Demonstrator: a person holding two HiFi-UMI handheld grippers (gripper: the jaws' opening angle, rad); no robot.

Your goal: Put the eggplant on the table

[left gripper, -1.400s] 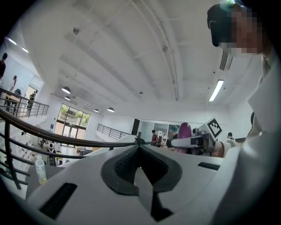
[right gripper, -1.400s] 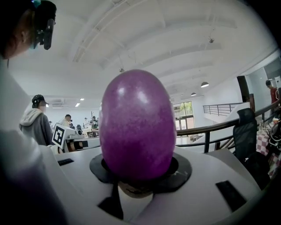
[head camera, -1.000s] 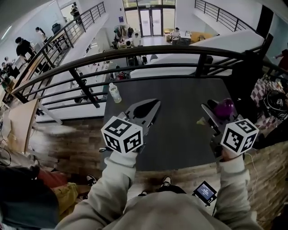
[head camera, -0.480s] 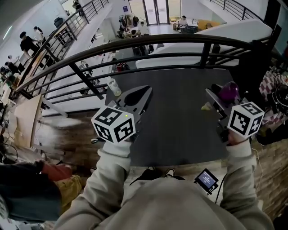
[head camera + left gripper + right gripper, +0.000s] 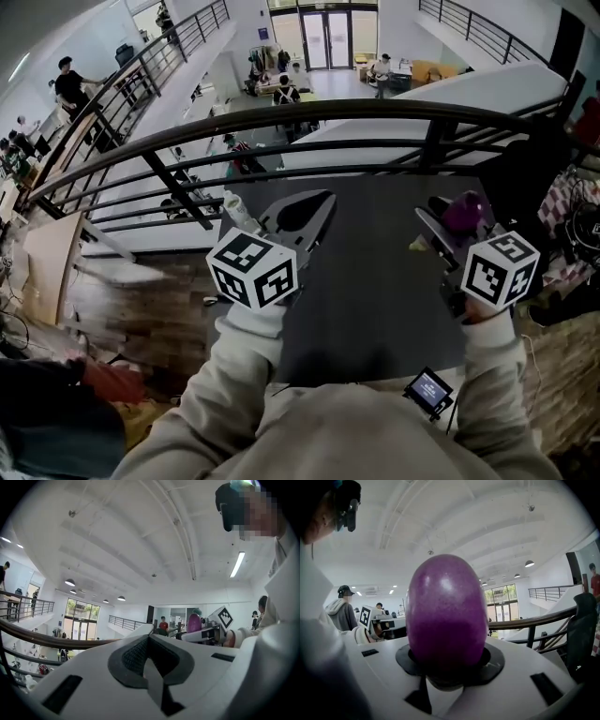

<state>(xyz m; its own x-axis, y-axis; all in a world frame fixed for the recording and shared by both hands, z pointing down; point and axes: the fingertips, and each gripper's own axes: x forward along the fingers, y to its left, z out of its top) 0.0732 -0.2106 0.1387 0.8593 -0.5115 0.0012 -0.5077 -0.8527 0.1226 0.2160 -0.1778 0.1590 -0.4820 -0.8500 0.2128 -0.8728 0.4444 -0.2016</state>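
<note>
In the head view my right gripper [image 5: 457,220] is shut on a purple eggplant [image 5: 464,211] and holds it above the right part of the dark table [image 5: 375,281]. The right gripper view shows the eggplant [image 5: 445,611] upright between the jaws of the right gripper [image 5: 447,665], filling the middle. My left gripper [image 5: 319,202] hovers over the table's left part, its jaws together with nothing in them. In the left gripper view the left gripper [image 5: 150,641] has its pads meeting, and the eggplant [image 5: 193,622] shows far to the right.
A black railing [image 5: 375,112] runs just past the table's far edge, with a drop to a lower floor behind it. A plastic bottle [image 5: 234,208] stands at the table's far left corner. A small yellowish piece [image 5: 418,246] shows left of the right jaws. A small screen [image 5: 429,387] hangs near my waist.
Both grippers have been carried forward over the table as the person stepped closer. The feet have gone out of sight. The eggplant stays in the right jaws.
</note>
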